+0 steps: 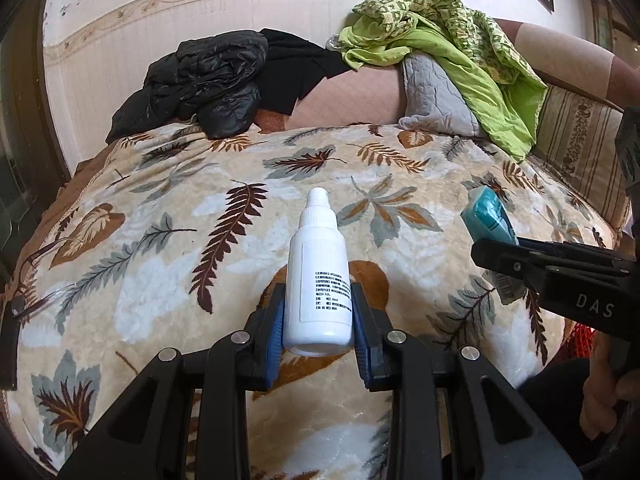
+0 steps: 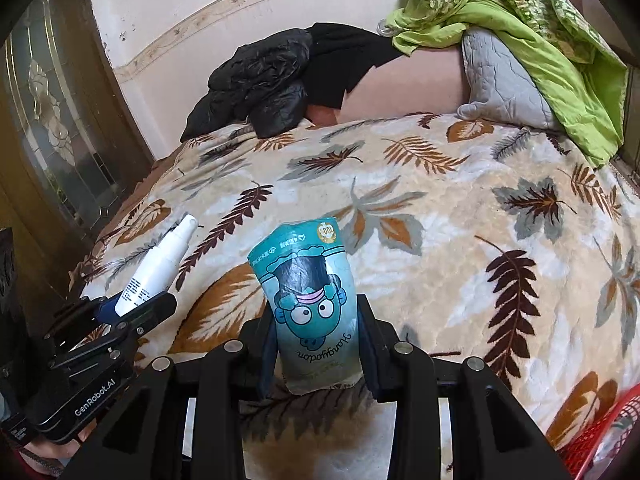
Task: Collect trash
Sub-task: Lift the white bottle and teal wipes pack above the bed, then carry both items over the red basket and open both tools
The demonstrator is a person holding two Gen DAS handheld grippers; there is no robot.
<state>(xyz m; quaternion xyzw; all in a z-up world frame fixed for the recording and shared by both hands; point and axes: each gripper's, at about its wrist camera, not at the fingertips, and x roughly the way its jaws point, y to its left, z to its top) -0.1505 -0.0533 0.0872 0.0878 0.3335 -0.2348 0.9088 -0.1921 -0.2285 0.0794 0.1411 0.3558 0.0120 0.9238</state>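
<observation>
A small white plastic bottle (image 1: 318,280) with a printed label points away from me, and my left gripper (image 1: 318,316) is shut on its lower half above the leaf-patterned blanket (image 1: 168,248). The same bottle (image 2: 154,268) and left gripper (image 2: 132,304) show at the left of the right wrist view. A teal snack pouch (image 2: 310,312) with a cartoon face hangs upside down, my right gripper (image 2: 318,340) shut on its lower part. In the left wrist view that pouch (image 1: 486,216) and the right gripper (image 1: 504,264) sit at the right edge.
At the head of the bed lie a black jacket (image 1: 204,84), a grey quilted pillow (image 1: 436,96) and green cloth (image 1: 460,40). A red mesh basket (image 2: 600,432) peeks in at the lower right. A glass-panelled door (image 2: 52,120) stands to the left.
</observation>
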